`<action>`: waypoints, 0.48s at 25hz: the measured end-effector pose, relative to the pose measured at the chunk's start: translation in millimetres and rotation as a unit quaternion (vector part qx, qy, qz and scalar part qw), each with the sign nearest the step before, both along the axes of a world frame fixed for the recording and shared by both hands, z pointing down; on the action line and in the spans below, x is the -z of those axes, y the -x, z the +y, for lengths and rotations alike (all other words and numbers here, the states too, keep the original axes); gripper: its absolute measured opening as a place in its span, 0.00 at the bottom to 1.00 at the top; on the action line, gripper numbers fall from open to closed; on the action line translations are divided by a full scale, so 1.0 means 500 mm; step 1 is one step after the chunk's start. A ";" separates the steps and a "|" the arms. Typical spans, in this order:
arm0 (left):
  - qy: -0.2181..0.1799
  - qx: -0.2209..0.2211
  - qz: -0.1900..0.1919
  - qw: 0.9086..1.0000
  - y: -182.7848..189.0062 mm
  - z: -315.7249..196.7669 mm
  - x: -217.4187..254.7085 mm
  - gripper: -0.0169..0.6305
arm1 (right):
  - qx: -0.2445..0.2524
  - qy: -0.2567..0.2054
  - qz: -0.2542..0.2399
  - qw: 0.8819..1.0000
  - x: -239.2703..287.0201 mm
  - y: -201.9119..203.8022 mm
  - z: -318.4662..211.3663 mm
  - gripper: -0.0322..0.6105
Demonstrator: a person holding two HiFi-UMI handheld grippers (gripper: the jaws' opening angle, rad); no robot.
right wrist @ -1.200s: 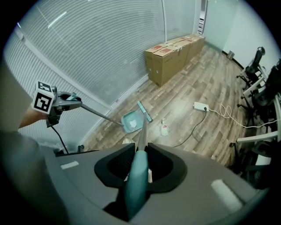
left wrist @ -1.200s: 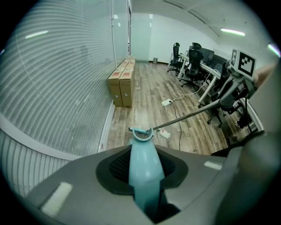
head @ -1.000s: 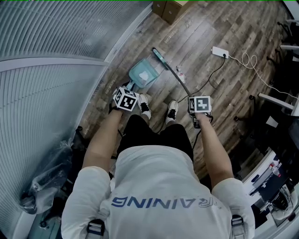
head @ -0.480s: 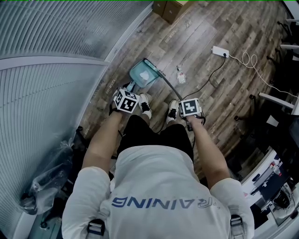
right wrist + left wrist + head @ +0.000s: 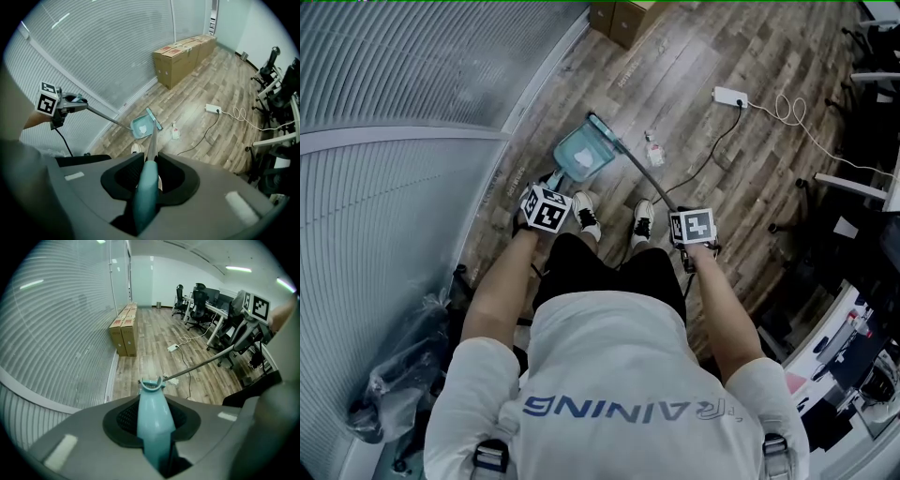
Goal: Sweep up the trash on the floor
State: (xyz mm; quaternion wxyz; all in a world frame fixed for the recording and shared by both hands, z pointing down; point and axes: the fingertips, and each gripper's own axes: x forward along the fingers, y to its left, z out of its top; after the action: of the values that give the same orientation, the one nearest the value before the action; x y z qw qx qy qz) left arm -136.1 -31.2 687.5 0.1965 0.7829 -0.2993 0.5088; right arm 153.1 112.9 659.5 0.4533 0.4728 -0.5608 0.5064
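Teal dustpan point(image 5: 572, 161) sits near the floor's wall edge, its handle pinched in the left gripper point(image 5: 152, 432). The right gripper point(image 5: 146, 197) clamps the broom point(image 5: 637, 167), whose head has swung back to the pan's lip. A white scrap point(image 5: 142, 129) lies inside; one piece of litter point(image 5: 652, 150) remains outside.

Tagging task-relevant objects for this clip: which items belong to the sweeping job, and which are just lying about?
Job:
- left tool, shut on the dustpan handle
- right tool, shut on the broom handle
- trash on the floor beside the broom head
- white scrap in the dustpan

Lying about:
- power strip
- cardboard boxes
- office chairs
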 end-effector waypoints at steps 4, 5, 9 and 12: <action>0.008 -0.021 0.001 1.000 -0.020 0.020 0.003 0.17 | -0.036 -0.019 0.012 0.999 0.033 -0.059 0.016 0.22; 0.009 -0.031 0.001 0.999 -0.030 0.024 0.004 0.17 | -0.045 -0.022 0.015 0.999 0.041 -0.075 0.020 0.22; 0.013 -0.069 0.000 0.998 -0.082 0.039 0.014 0.17 | -0.086 -0.034 0.027 0.995 0.070 -0.149 0.042 0.22; 0.014 -0.096 0.001 0.995 -0.127 0.049 0.020 0.17 | -0.116 -0.041 0.039 0.992 0.083 -0.204 0.062 0.22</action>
State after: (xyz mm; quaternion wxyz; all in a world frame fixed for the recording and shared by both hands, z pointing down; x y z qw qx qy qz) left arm -72.5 -6.5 677.7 0.1582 0.8059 -0.2158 0.5282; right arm 255.1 143.7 617.7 0.3930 0.5721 -0.5048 0.5133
